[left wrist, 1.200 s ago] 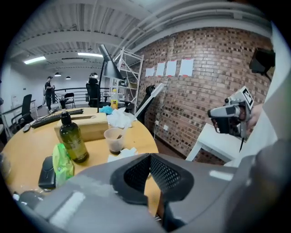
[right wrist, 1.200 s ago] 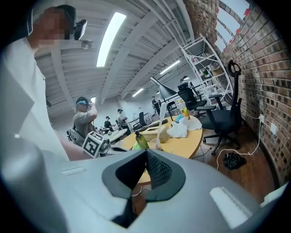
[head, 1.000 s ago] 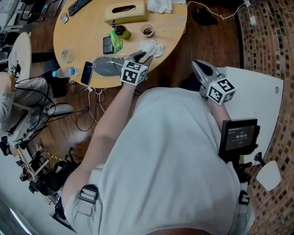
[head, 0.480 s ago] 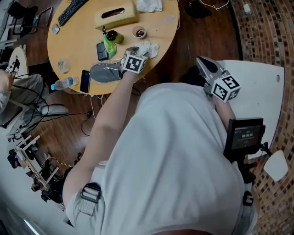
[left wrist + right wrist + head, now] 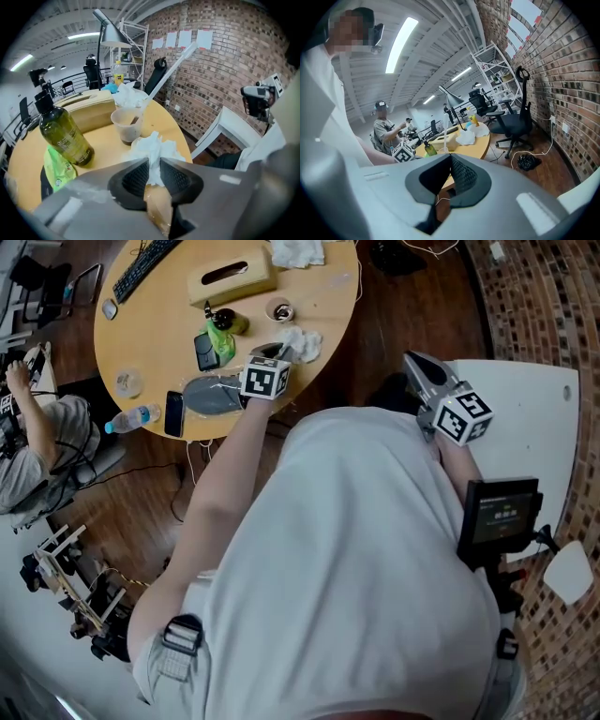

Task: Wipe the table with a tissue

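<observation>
A crumpled white tissue [image 5: 304,341] [image 5: 157,143] lies near the front right edge of the round wooden table [image 5: 150,334] [image 5: 105,152]. My left gripper [image 5: 280,352] [image 5: 151,164] points steeply down at it. Its jaws have just been closing, and the pads now pinch the near part of the tissue. The rest of the tissue bunches up beyond the fingertips. My right gripper [image 5: 413,362] [image 5: 450,157] hangs off the table to the right, above the floor, shut with nothing in it.
Near the tissue stand a plastic cup [image 5: 278,308] [image 5: 126,124] and a dark green bottle [image 5: 223,322] [image 5: 63,136]. Further back are a tissue box [image 5: 230,277], a keyboard [image 5: 150,257] and more tissues [image 5: 298,251]. A phone [image 5: 174,412] lies at the table's edge. A person [image 5: 28,446] sits at left.
My left gripper has moved from the table's near edge forward and down onto the tissue, and its jaws have closed on it. The right gripper has barely shifted.
</observation>
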The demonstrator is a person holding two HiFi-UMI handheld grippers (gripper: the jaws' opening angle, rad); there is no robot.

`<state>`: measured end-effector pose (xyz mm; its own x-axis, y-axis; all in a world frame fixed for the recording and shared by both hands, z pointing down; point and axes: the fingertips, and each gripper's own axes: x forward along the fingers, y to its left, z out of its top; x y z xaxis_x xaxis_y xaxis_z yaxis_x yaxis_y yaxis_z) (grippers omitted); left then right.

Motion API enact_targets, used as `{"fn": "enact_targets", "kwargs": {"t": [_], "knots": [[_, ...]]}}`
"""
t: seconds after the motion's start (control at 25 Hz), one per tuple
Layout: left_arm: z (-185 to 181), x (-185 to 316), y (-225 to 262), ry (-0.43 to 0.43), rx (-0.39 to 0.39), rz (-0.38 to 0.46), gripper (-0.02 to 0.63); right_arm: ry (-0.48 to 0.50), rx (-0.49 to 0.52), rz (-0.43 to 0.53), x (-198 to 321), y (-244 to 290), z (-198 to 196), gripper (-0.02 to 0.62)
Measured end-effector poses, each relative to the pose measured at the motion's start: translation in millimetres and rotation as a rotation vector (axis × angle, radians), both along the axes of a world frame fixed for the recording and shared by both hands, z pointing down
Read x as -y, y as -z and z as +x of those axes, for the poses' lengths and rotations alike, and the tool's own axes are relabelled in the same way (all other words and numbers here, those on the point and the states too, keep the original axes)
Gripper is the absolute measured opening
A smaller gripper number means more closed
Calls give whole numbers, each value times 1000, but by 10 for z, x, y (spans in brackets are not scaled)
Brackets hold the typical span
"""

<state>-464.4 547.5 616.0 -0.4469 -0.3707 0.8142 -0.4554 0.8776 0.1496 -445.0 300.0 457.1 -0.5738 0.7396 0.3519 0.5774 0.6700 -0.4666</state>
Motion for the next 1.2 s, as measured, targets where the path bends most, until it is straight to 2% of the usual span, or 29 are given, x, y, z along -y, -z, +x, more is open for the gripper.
{"fn": "enact_targets", "kwargs": {"t": [0.16,0.4,0.56,0.68,0.88,1.08,1.2], "knots": [[23,12,101,37,13,84,80,-4,1,-6,-38,1,6,8],[17,-18,227,157,-10,266,72,-3,1,-12,-108,3,56,8],[26,-124,202,230,-27,316,75,-17,-6,-15,-87,-7,71,8],[54,-176,116,218,-39,269,87,-29,-8,-17,-63,-16,108,8],[92,-143,-36,131,-50,101,156,-47,-17,-25,-32,-36,165,8],[100,-18,-72,19,9,-67,202,-58,-16,-30,1,-16,178,8],[84,-8,-88,10,50,-133,247,-63,-20,-29,16,-25,176,8]]}}
